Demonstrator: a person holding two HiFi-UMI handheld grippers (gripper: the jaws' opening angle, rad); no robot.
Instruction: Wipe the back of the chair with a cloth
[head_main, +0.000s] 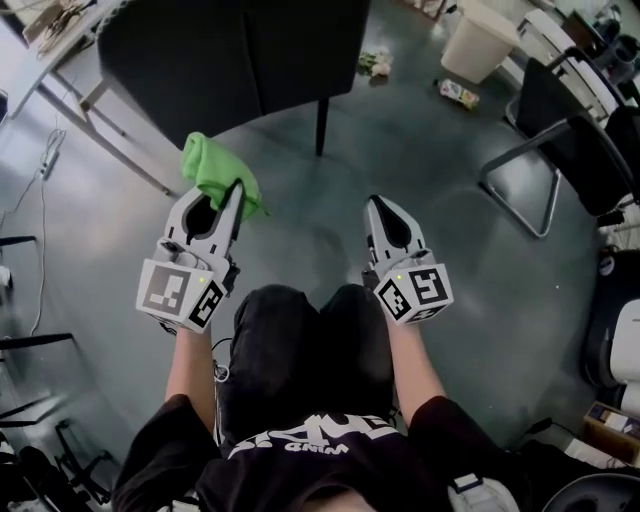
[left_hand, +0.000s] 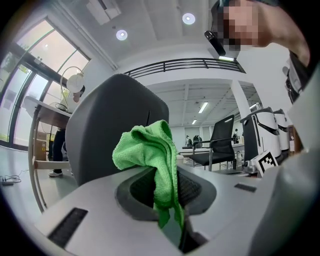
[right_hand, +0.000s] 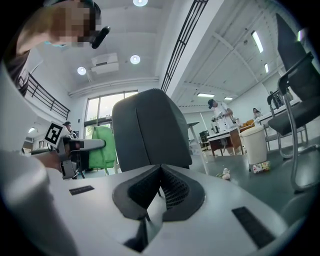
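Pre-wipe: left hand-held gripper (head_main: 236, 190) grasping crumpled green cloth (head_main: 212, 168), right hand-held gripper (head_main: 377, 205) clenched empty; next, press onto dark grey chair back (head_main: 230, 60) ahead.

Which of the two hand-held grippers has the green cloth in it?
The left hand-held gripper: its jaws are shut on the green cloth, while the right hand-held gripper is shut with nothing between its jaws.
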